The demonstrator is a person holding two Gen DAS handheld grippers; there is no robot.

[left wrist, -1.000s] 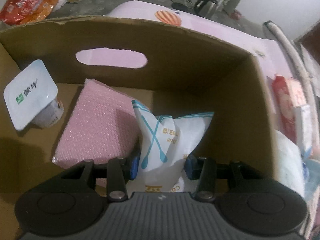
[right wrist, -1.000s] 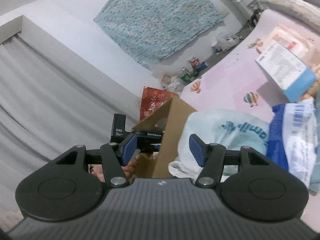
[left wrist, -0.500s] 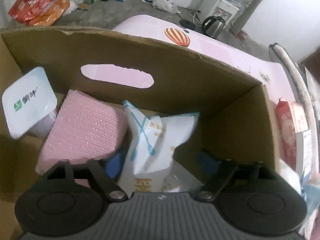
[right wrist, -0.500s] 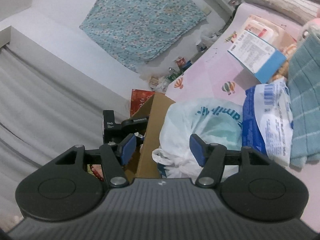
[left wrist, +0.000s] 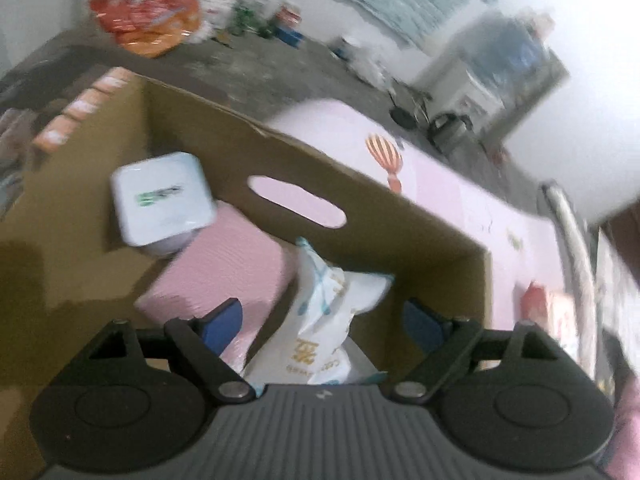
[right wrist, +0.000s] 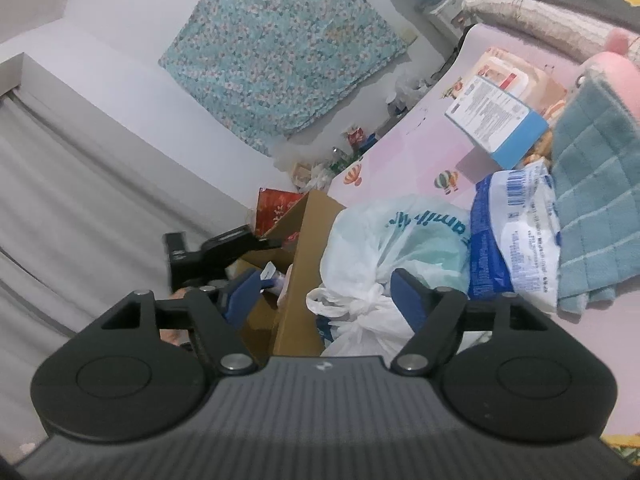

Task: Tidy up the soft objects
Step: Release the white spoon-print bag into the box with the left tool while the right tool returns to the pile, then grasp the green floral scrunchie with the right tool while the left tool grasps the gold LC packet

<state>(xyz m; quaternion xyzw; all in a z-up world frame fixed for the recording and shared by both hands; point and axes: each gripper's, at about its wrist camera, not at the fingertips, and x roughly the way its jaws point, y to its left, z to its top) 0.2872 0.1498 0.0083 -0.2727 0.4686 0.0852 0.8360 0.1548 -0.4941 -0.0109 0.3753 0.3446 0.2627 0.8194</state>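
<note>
- While hanging over the cardboard box (left wrist: 420, 236), left gripper (left wrist: 322, 320) is gaping wide, gripping nothing; white pouch (left wrist: 324, 320) is sitting in box at lower centre, w/ pink pack (left wrist: 224, 276) to its left.
- Right gripper (right wrist: 324, 296) is also gaping wide, empty, w/ white plastic bag (right wrist: 384, 248) centre frame beside box.

Box contents: brown cardboard box (left wrist: 420, 240) holds white square-lidded cup (left wrist: 162, 198) at rear left, pink bubble-wrap pad (left wrist: 224, 276) just beside it, white crumpled snack packet (left wrist: 332, 320) right of the pad.
Box surroundings: white knotted plastic bag (right wrist: 384, 248) against its outer wall; blue-and-white wipes pack (right wrist: 516, 240) between bag and teal checked towel (right wrist: 596, 208).
</note>
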